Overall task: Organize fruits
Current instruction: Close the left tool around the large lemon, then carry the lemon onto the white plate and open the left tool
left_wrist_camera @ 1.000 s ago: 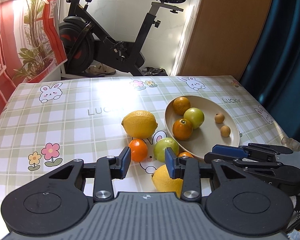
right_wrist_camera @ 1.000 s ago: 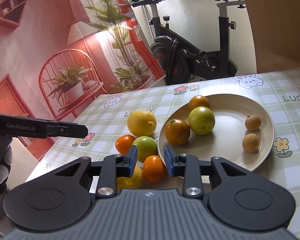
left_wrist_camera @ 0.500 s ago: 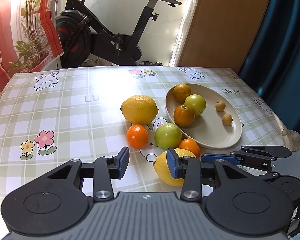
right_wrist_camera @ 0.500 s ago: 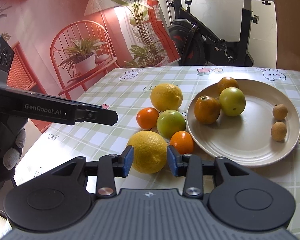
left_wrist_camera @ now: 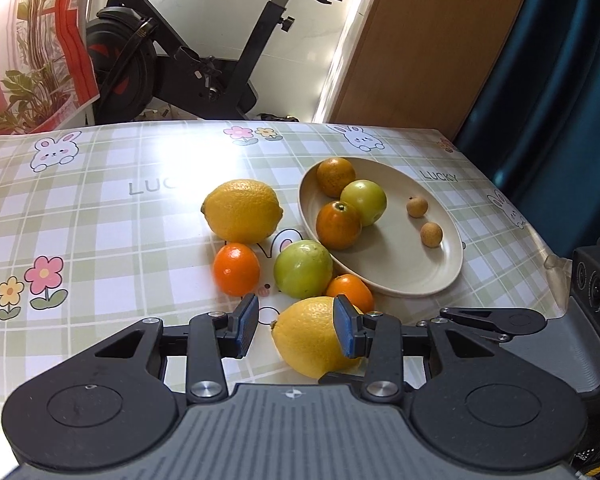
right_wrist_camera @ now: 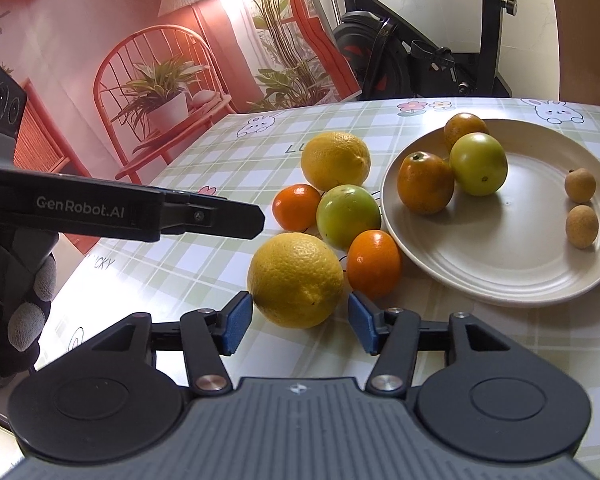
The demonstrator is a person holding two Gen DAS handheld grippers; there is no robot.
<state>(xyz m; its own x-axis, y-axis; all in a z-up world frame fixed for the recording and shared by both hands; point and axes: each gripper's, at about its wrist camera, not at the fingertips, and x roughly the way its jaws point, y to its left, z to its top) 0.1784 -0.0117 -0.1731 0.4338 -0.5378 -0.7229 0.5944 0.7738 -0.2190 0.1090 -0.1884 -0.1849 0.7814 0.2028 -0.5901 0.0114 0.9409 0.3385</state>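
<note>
Left wrist view: the near lemon [left_wrist_camera: 308, 336] lies on the checked tablecloth [left_wrist_camera: 100, 216], just this side of a small orange [left_wrist_camera: 350, 290] and a green fruit [left_wrist_camera: 303, 268], with the beige plate [left_wrist_camera: 432, 276] to the right and farther off. Risk, as I judge it: the lemon sits off-centre toward the right finger, so any closing here could nudge it sideways into its neighbours and set the round fruit rolling. Left gripper [left_wrist_camera: 296, 330]: jaws partly apart, empty; the right blue pad overlaps the lemon's side, but real contact cannot be told. Right wrist view: the same lemon [right_wrist_camera: 296, 280] sits between the blue pads of the right gripper [right_wrist_camera: 298, 318], touching or nearly touching the small orange [right_wrist_camera: 374, 264]. Risk: with both tools aimed at one fruit, the fingers could collide, or the lemon could squirt toward the near table edge. Right gripper: jaws opening, lemon between them, a gap showing on the right side, nothing clamped. The far lemon [right_wrist_camera: 336, 160] lies well behind, off the plate [right_wrist_camera: 500, 280].
</note>
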